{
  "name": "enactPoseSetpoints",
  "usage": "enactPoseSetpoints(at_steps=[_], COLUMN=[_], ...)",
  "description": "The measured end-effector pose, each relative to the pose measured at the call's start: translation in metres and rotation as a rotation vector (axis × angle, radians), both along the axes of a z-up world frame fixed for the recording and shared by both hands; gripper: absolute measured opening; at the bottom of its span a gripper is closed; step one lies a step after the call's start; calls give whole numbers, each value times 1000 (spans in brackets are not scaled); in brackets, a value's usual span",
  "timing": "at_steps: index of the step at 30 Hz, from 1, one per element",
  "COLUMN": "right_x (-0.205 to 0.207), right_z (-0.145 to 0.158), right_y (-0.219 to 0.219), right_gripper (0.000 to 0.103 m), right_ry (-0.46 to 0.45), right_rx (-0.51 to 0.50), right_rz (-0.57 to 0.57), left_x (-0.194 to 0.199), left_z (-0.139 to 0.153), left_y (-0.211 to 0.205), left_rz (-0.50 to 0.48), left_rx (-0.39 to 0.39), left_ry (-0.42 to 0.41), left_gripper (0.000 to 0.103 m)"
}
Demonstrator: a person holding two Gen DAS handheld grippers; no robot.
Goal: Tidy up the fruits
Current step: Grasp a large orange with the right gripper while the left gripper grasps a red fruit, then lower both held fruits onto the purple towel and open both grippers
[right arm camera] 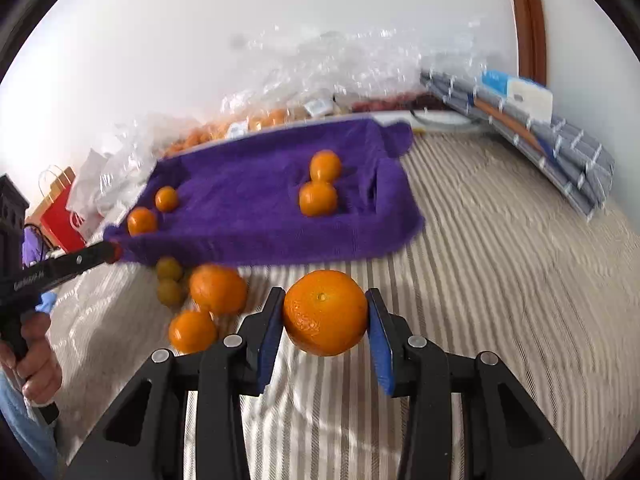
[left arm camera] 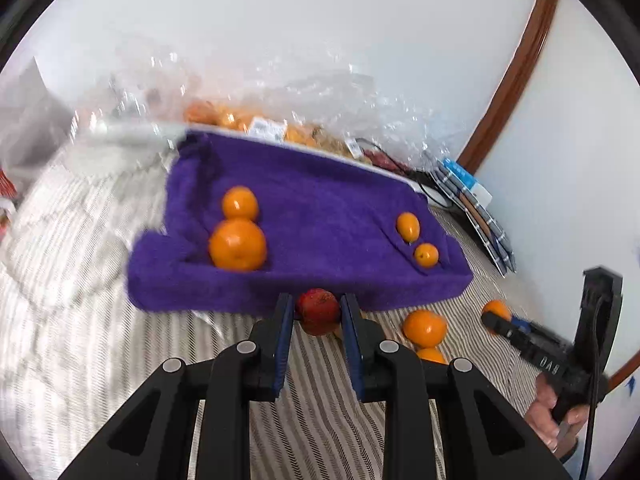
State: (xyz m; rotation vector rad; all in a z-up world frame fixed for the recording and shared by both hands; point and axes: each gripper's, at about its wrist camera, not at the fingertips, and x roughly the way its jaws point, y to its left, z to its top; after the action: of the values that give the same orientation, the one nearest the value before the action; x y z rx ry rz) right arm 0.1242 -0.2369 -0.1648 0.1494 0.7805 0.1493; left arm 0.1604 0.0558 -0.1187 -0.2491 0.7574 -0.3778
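My left gripper point(left arm camera: 318, 309) is shut on a small red fruit point(left arm camera: 318, 314), held just above the striped bedding in front of the purple towel point(left arm camera: 320, 208). On the towel lie two oranges point(left arm camera: 237, 245) at its left and two smaller ones point(left arm camera: 408, 227) at its right. My right gripper point(right arm camera: 326, 309) is shut on a large orange point(right arm camera: 326, 312), lifted off the bedding short of the towel point(right arm camera: 248, 208). Two loose oranges point(right arm camera: 218, 289) and two small greenish fruits point(right arm camera: 169, 280) lie by the towel's near edge. The left gripper point(right arm camera: 112, 252) shows at the far left.
Clear plastic bags of fruit point(left arm camera: 280, 128) are piled behind the towel along the white wall. A stack of folded grey-blue items point(right arm camera: 552, 148) leans at the right. A red paper bag point(right arm camera: 60, 220) stands at the left. Striped bedding point(right arm camera: 500, 260) stretches right of the towel.
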Motion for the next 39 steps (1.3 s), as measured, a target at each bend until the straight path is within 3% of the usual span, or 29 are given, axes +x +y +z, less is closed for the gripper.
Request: enactPoseSetpoints(at_steps=[9, 15, 21, 35, 39], right_x=[65, 107, 130, 132, 125], right_z=[37, 30, -5, -10, -7], right_y=[5, 4, 0, 2, -1], right_gripper=[40, 40, 40, 41, 48], right_ry=[-60, -47, 36, 22, 3], right_rx=[-36, 1, -13, -37, -11], right_rz=[2, -2, -10, -27, -17], left_x=[37, 84, 95, 93, 91], left_z=[34, 13, -15, -25, -25], left_y=[-4, -15, -18, -35, -35], left_rz=[55, 102, 100, 69, 82], left_rx=[15, 4, 29, 97, 126], left_ry=[-61, -11, 22, 11, -5], left_gripper=[23, 23, 23, 23, 23])
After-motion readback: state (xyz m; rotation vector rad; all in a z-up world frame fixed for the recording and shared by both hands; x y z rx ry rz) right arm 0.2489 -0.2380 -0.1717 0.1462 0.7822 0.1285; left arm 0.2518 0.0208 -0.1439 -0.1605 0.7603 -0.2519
